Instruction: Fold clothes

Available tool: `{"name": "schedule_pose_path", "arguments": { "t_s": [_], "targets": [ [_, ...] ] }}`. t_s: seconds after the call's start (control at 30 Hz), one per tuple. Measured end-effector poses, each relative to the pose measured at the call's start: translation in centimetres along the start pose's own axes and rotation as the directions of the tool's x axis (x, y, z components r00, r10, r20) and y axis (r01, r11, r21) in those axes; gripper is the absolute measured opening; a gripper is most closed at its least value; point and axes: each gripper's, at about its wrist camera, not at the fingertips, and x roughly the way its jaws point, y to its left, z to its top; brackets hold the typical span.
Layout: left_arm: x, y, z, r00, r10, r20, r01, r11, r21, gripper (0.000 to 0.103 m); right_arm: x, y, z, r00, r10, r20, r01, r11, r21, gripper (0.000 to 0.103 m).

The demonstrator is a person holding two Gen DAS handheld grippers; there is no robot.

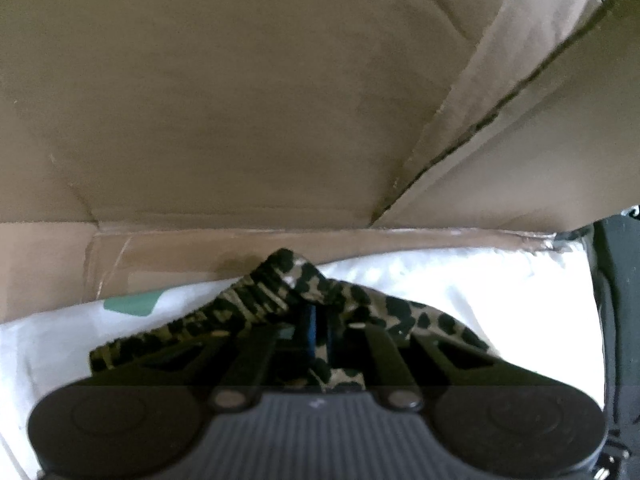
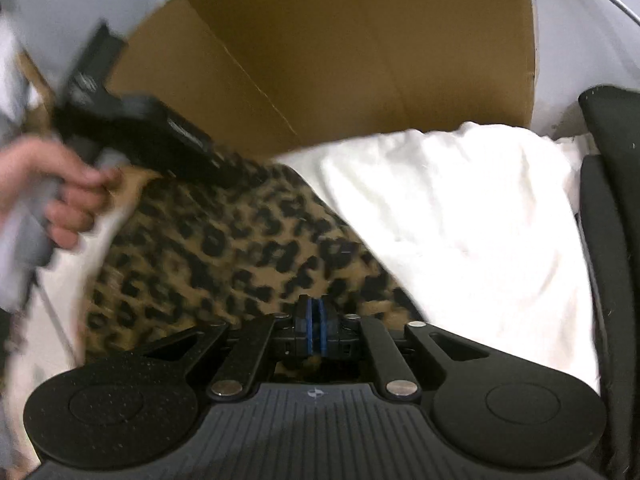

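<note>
I had the leopard-print cloth (image 2: 224, 248) spread over the white bedding (image 2: 460, 216), with the cardboard box (image 2: 360, 48) standing open just behind it. My left tongs (image 1: 316, 324) were pinched shut on a bunched ridge of the cloth at its far edge, near the box wall (image 1: 240, 100). My right tongs (image 2: 315, 326) were closed at the near edge; the pads met with the print right under them, though the blur left me unsure how much cloth they really had. My left hand (image 2: 60, 196) showed at the side, gripping its handle.

To fold well, I judged I should keep both pinches firm, lift just enough to clear the bedding, hold the edge taut between the two grips, and lay it over evenly so no wrinkle was trapped and the bedding wasn't dragged along.
</note>
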Motion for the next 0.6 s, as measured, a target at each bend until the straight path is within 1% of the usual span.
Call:
{"name": "schedule_pose_path", "arguments": {
  "t_s": [0.17,0.27,0.4,0.5,0.6],
  "targets": [
    [-1.4,0.5,-0.3,1.000,-0.026,0.011,0.026,1.000,0.005,0.005,0.0,-0.8,0.1,0.997,-0.081,0.016,0.081,0.996,-0.020,0.004],
    [-3.0,1.0,-0.9,0.999,-0.034,0.022,0.033,0.999,0.027,0.006,0.0,-1.2,0.1,0.997,-0.075,0.011,0.075,0.997,-0.015,0.004],
    [-6.2,1.7,-2.2,0.999,-0.042,0.035,0.040,0.997,0.061,0.006,0.0,-1.3,0.1,0.995,-0.095,0.015,0.096,0.995,-0.029,0.004],
    [-8.0,2.3,-3.3,0.997,-0.064,0.031,0.061,0.994,0.087,0.006,0.0,-1.7,0.3,0.994,-0.105,0.013,0.105,0.994,-0.017,0.004],
    [-8.2,2.5,-4.6,0.997,-0.082,0.009,0.080,0.990,0.118,0.006,0.0,-1.8,0.5,0.994,-0.108,0.006,0.109,0.994,-0.007,0.004]
  ]
}}
